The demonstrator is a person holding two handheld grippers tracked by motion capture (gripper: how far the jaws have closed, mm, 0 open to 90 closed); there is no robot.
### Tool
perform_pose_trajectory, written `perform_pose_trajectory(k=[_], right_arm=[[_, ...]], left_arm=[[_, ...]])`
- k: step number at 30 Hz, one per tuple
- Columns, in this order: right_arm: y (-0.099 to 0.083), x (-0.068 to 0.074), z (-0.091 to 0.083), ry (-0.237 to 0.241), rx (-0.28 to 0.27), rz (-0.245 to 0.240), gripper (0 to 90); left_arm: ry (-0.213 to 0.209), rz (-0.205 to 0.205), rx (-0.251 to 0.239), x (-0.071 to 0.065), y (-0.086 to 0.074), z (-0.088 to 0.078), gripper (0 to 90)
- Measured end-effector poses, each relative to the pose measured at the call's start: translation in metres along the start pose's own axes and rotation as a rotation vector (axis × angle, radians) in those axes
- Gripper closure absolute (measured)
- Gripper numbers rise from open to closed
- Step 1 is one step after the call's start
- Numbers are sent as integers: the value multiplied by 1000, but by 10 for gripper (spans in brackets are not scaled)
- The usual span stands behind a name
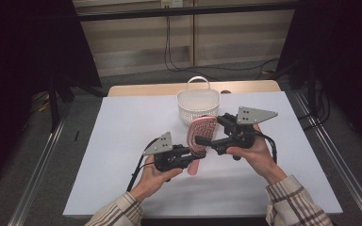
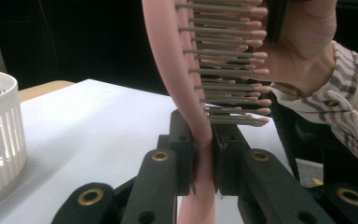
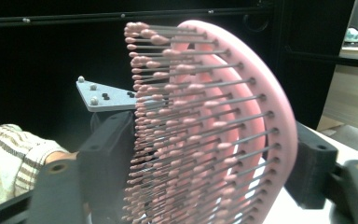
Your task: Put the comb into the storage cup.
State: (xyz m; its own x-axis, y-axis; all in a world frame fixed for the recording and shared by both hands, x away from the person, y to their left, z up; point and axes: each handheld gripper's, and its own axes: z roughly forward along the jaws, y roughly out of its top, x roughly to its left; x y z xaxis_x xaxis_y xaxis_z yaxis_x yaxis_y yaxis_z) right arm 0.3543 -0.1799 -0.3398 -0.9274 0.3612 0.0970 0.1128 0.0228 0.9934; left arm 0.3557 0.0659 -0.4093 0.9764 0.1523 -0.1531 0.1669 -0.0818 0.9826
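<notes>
- High view: a pink plastic hairbrush with grey pink-tipped bristles (image 1: 202,135) is held in the air above the white table cover (image 1: 122,141), in the middle of the scene, between the two hand-held grippers.
- The left gripper (image 1: 188,153) comes from the near left. Its black jaws are closed firmly on the neck of the hairbrush, where the handle meets the head; the pink handle end points down toward the near side, just below the jaws.
- In the left gripper view, the two jaws press on the thin pink neck (image 2: 204,149) from both sides, and the head of the brush rises above them with the bristles pointing to the right.
- The right gripper (image 1: 206,140) comes from the right side and reaches to the head of the brush.
- In the right gripper view the head of the hairbrush (image 3: 214,130) stands between the two black jaws: one jaw is on the bristle side, the other is behind the pink back. The jaws are parted around the head; I cannot tell if the pads already press on it.
- A white plastic basket with slotted walls and a handle (image 1: 198,101) stands on the table just beyond the brush, on the far side, not touching it.
</notes>
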Motion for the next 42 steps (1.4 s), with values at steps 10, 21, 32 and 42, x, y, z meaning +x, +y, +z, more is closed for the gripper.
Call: perform_pose_trajectory(k=[10,21,32,42], right_arm=[[-2,-1,1,67,0,21,398],[-3,0,2,126,7,59,505],[-1,1,1,142,11,51,619],[1,3,1,106,7,40,631]], left_arm=[[-26,-20,-8,-3,-2,2,807],[-53,-32,0,-5,-3,4,807],[-43,-47,-3,-2,-3,3,779],[-13,-38,-8,-3,-3,3,723]])
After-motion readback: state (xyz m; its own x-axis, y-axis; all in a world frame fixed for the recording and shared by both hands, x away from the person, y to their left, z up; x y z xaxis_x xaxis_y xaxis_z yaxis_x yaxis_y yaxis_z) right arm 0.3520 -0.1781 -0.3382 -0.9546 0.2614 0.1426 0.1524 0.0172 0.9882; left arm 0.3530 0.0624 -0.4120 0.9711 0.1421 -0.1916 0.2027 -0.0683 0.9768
